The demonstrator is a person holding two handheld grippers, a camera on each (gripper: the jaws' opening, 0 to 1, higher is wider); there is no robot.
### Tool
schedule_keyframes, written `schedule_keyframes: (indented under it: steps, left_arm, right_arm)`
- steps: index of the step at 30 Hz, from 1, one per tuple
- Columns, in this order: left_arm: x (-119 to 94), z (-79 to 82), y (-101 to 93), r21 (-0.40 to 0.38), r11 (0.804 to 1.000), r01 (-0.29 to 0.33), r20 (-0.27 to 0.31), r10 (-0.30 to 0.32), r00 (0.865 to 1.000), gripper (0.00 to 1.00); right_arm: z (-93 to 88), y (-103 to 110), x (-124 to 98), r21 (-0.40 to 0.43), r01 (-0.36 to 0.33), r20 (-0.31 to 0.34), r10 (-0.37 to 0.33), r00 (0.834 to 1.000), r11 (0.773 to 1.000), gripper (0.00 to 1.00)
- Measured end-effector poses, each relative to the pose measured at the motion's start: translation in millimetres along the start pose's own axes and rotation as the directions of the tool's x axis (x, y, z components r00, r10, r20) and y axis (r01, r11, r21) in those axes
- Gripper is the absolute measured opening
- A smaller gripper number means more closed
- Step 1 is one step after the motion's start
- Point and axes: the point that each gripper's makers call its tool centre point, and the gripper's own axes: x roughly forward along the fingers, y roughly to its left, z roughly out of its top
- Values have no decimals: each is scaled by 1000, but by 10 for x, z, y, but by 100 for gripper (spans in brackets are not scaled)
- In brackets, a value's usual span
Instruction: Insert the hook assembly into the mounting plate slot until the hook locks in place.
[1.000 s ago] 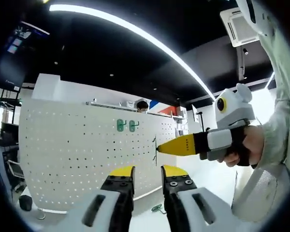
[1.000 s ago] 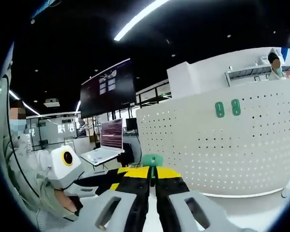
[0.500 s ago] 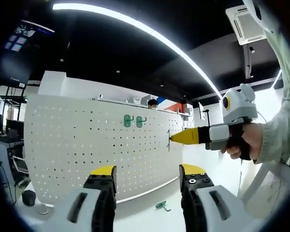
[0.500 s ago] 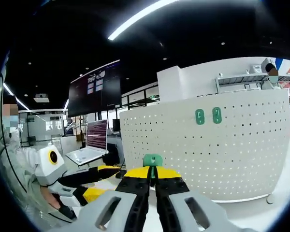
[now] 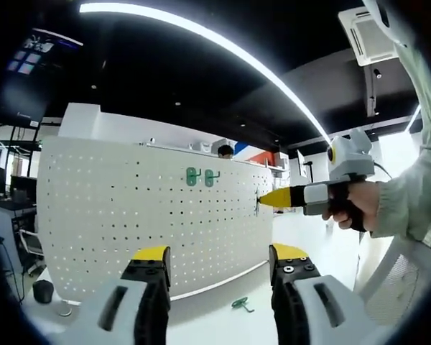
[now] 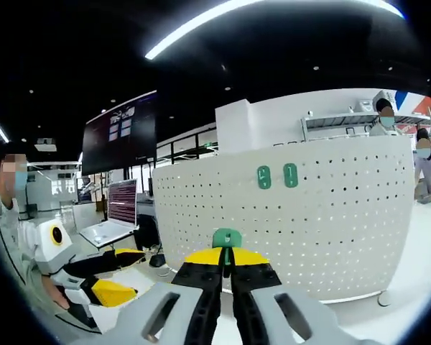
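Observation:
The white perforated mounting plate (image 5: 115,215) stands upright on the table, with two green hooks (image 5: 201,177) hung side by side near its top. My left gripper (image 5: 219,256) is open, its yellow-tipped jaws far apart and empty, facing the plate. My right gripper (image 5: 262,200) comes in from the right, held by a hand, its tip close to the plate's right part. In the right gripper view that gripper (image 6: 227,256) is shut on a green hook piece (image 6: 227,238), pointing at the plate (image 6: 330,223) below the two hung hooks (image 6: 277,176).
A loose green hook (image 5: 238,304) lies on the white table in front of the plate. A laptop (image 6: 109,215) and a person sit to the left in the right gripper view, near my left gripper (image 6: 104,287). Other people stand behind the plate.
My left gripper's jaws have opened from a narrow gap to wide apart. The right gripper view has swung so the plate sits more central; the green hook piece stays clamped.

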Motion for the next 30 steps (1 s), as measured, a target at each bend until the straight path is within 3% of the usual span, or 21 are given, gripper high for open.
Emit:
schedule_keyframes:
  steps: [4,12,23,30]
  left_arm:
    - [-2,-10,3,5,1000,-1,-4,1,1000,57]
    - [-6,1,33,26,1000,-9,-2,9,1000,57]
    - [-5,4,6,44,999,2,-3,-2,1000,57]
    - [-9,15,5,49,999,3,-1,-3,1000,57]
  right_arm:
    - [126,-213,26,-56,51,21,-50,999,997,1]
    - [405,-608,119,-87,144,67,-138,988,986,1]
    - [667,-867,369,-141,210,106,-196,975,968,1]
    - [668,-972,469,-145,232,106,-219,970,962,1]
